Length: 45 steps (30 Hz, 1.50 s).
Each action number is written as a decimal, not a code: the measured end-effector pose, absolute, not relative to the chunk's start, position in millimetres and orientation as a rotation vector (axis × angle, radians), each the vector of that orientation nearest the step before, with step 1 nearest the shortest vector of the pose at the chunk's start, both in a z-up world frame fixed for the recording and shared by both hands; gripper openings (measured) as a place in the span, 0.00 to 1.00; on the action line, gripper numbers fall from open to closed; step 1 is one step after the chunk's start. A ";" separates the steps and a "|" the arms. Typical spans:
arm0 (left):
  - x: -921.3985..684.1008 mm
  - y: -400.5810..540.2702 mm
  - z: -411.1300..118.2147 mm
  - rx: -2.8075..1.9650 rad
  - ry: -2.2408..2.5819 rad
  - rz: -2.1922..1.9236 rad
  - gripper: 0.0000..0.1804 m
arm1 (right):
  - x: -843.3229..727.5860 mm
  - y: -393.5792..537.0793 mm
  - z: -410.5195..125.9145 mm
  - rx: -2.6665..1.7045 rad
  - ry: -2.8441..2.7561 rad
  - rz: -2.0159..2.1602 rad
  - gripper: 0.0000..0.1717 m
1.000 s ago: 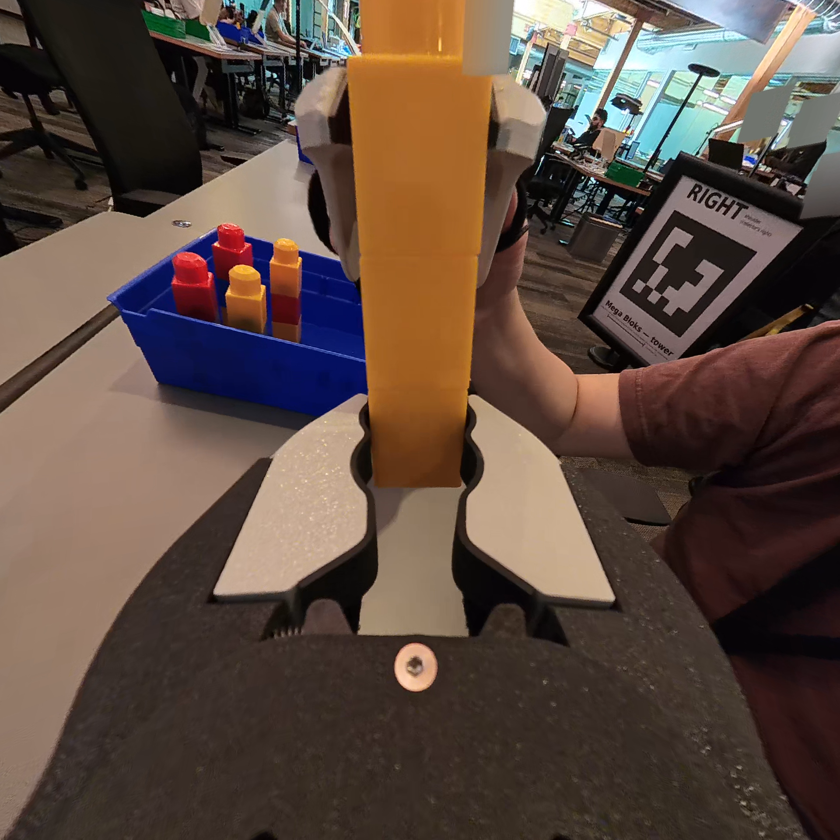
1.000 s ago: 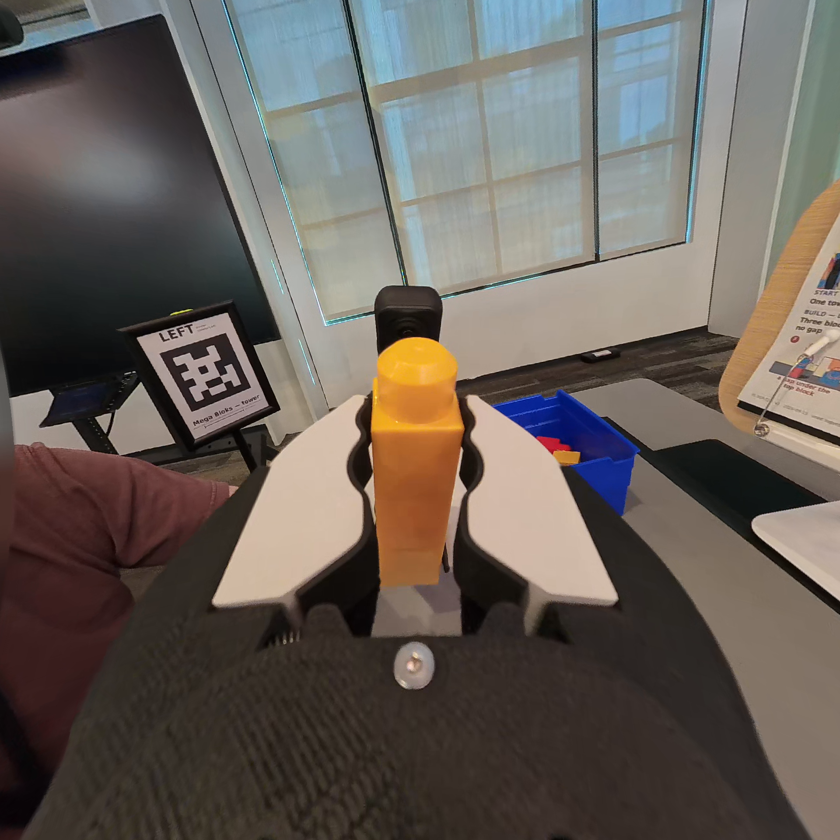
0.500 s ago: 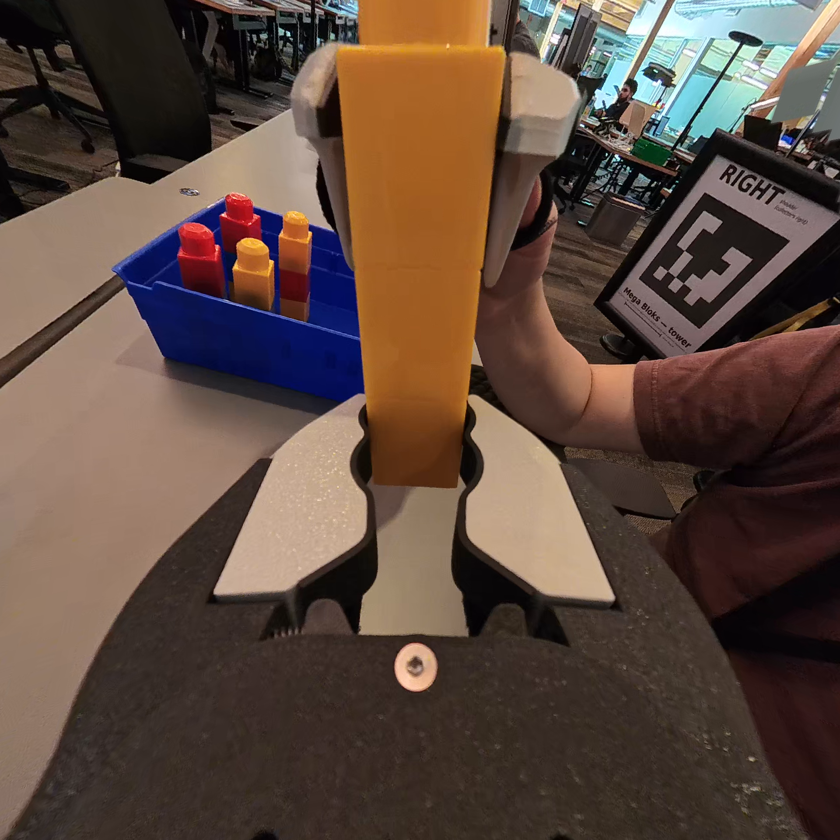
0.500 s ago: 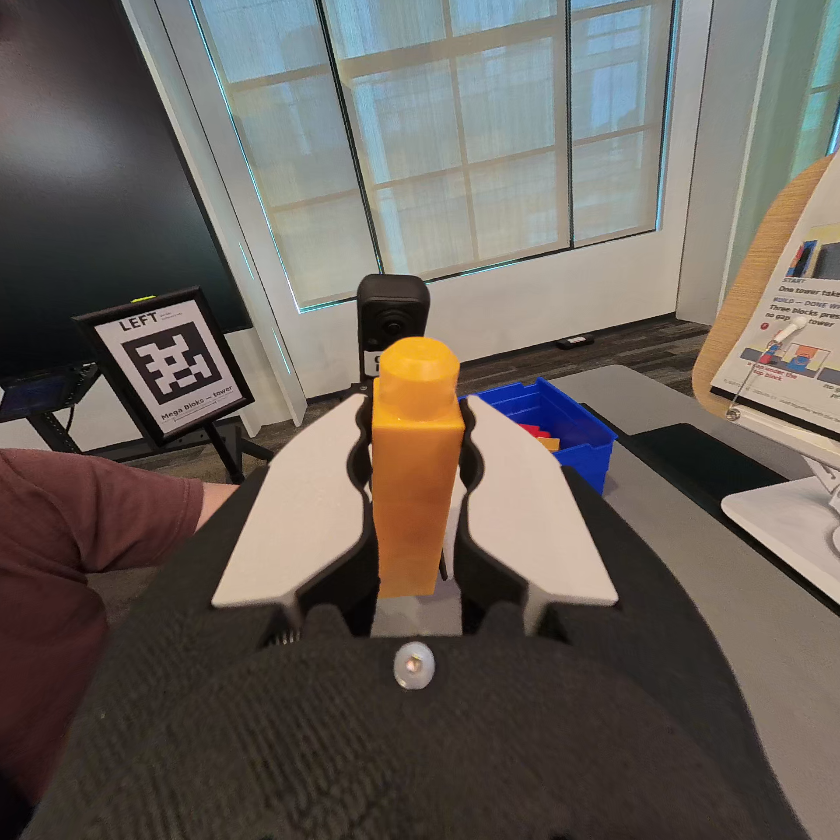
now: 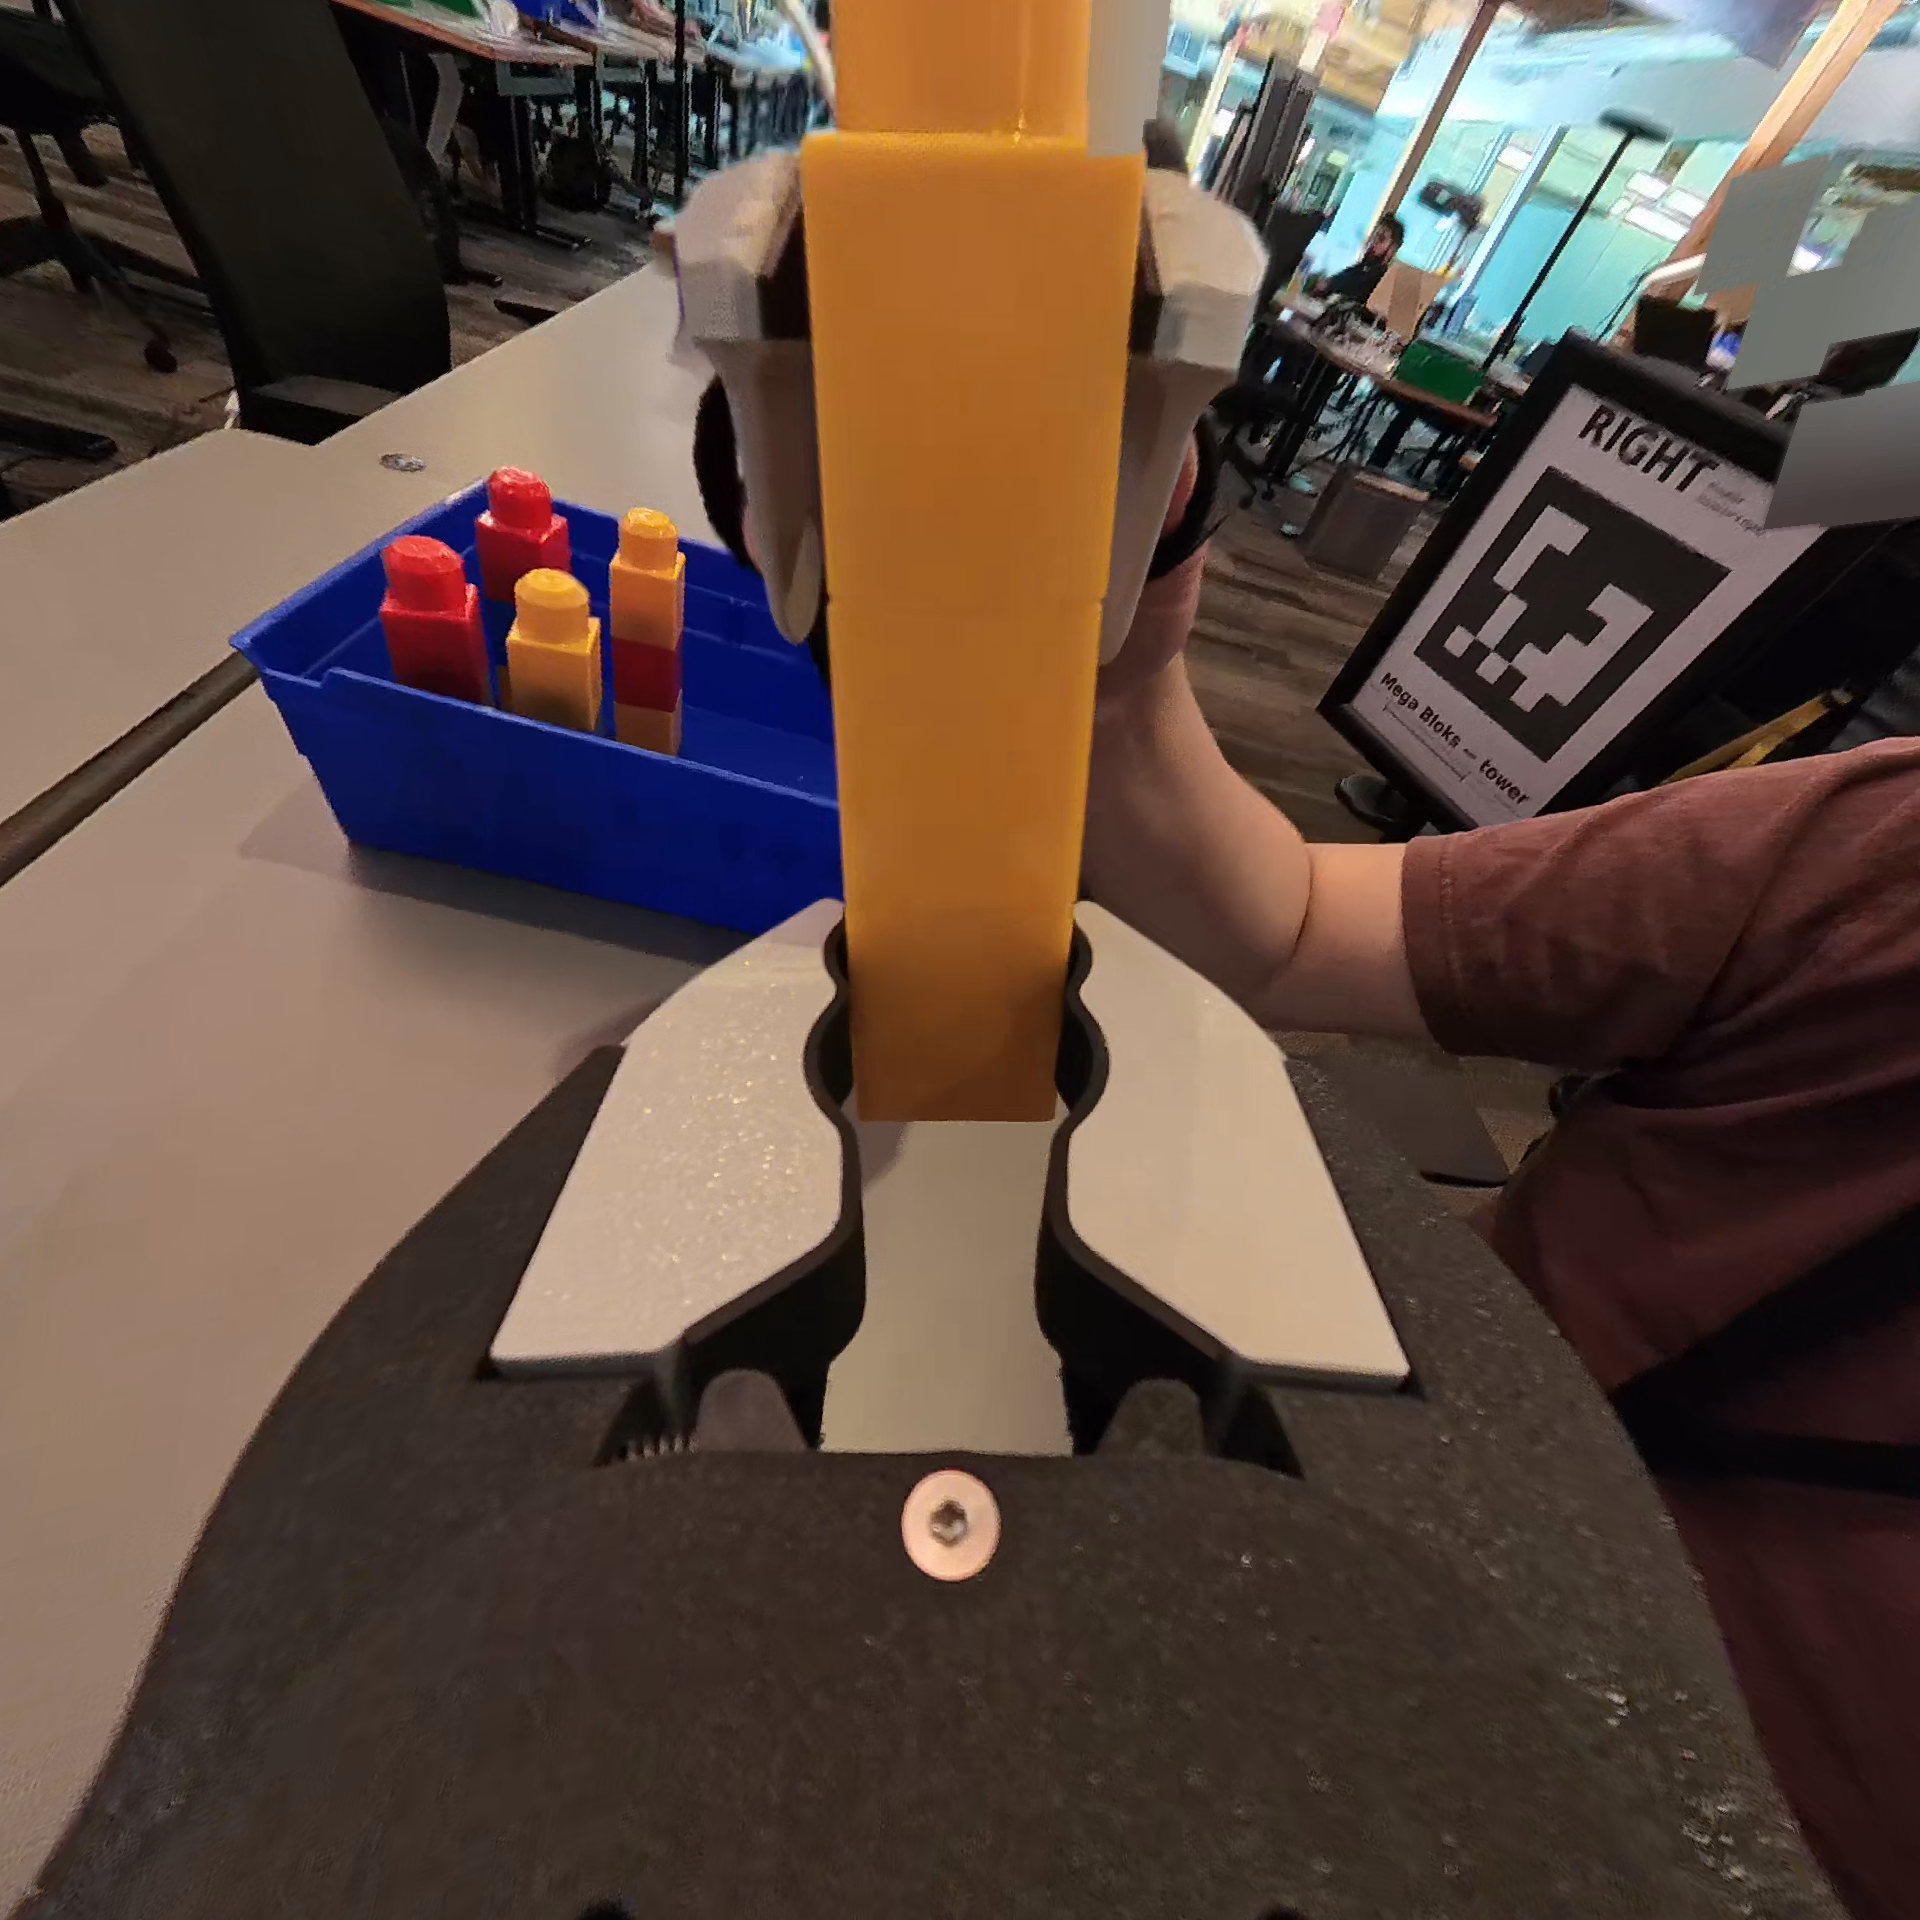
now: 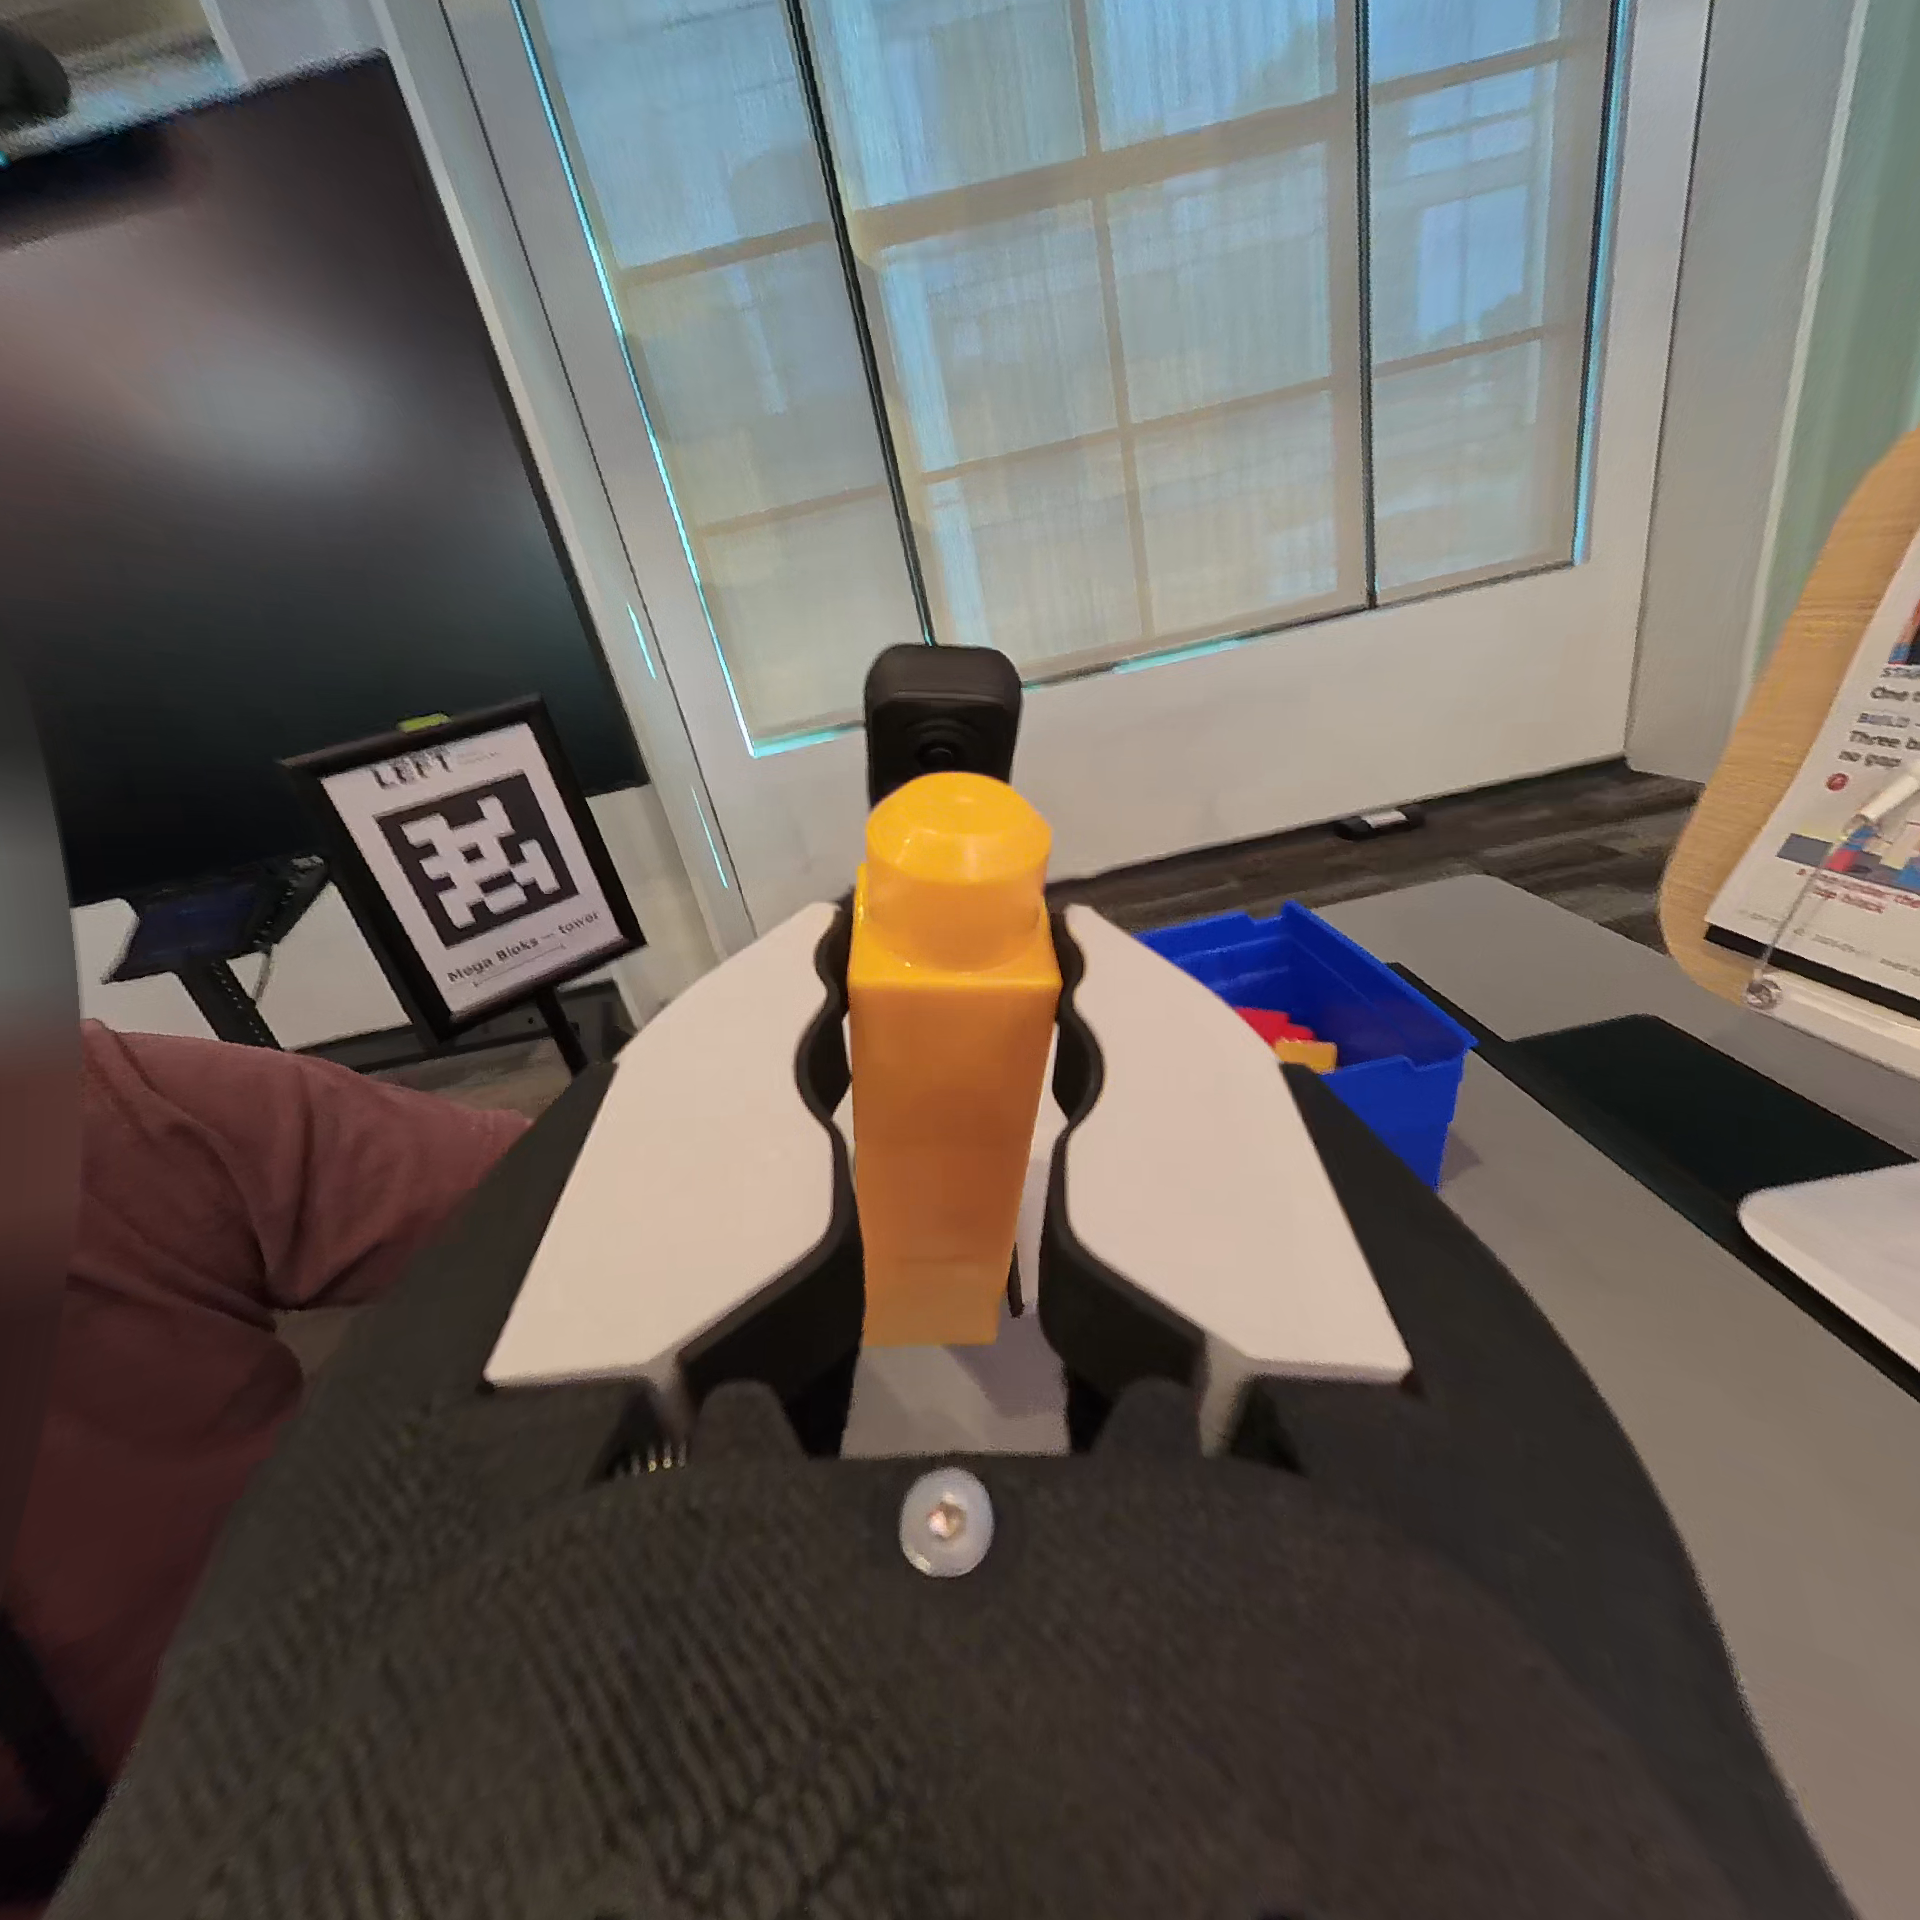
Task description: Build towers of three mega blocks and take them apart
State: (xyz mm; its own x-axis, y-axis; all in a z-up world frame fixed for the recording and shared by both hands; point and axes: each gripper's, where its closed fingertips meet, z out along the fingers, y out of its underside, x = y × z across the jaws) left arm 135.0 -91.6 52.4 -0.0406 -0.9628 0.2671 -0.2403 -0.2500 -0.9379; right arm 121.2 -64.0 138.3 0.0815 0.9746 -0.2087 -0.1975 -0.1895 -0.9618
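Note:
In the left wrist view, a tower of yellow mega blocks [image 5: 961, 727] runs straight away from me. My left gripper [image 5: 956, 997] is shut on its near end, both pads pressed against its sides. My right gripper [image 5: 956, 634] faces me and clamps the far part of the same tower. In the right wrist view, my right gripper [image 6: 951, 987] is shut on a yellow block [image 6: 945, 1122] whose round stud points away. The left gripper's camera [image 6: 940, 717] shows just behind the stud, and its fingers are hidden there.
A blue bin [image 5: 540, 800] on the grey table [image 5: 208, 1039] holds two red blocks [image 5: 431, 623], a yellow block [image 5: 551, 644] and a yellow-red-yellow stack [image 5: 646, 634]. The bin also shows in the right wrist view [image 6: 1382, 1070]. A person's arm [image 5: 1226, 852] and marker signs [image 5: 1558, 634] [image 6: 478, 862] are nearby. Tip to tip, the grippers are about 9 cm apart.
Both grippers have kept their hold on the yellow tower. The pair has swayed and tilted slightly, so the backgrounds shift a little in both views.

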 end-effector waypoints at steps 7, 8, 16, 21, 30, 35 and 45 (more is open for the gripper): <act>116.4 -73.5 83.3 -1.480 1.058 -1.497 0.20 | 128.8 -60.9 150.9 -1.169 -0.797 1.489 0.38; 114.6 -69.5 82.9 -1.490 1.037 -1.482 0.20 | 125.7 -57.7 145.8 -1.190 -0.793 1.490 0.38; 123.3 -70.3 71.5 -1.541 1.078 -1.370 0.20 | 96.5 -56.4 108.7 -1.240 -0.893 1.621 0.21; 115.3 -70.1 92.2 -1.467 1.042 -1.315 0.38 | 107.6 -66.1 116.9 -1.179 -0.962 1.616 0.22; 79.4 -82.9 136.0 -1.348 1.050 -1.112 0.42 | 232.2 -71.9 192.3 -1.138 -0.792 0.816 0.21; 77.1 -88.5 137.1 -1.361 1.088 -1.095 0.43 | 324.4 -52.4 163.3 -1.351 -0.477 0.486 0.22; 74.3 -105.5 150.8 -1.295 1.106 -1.156 0.41 | 341.6 -1.8 -31.7 -1.786 -0.402 0.620 0.22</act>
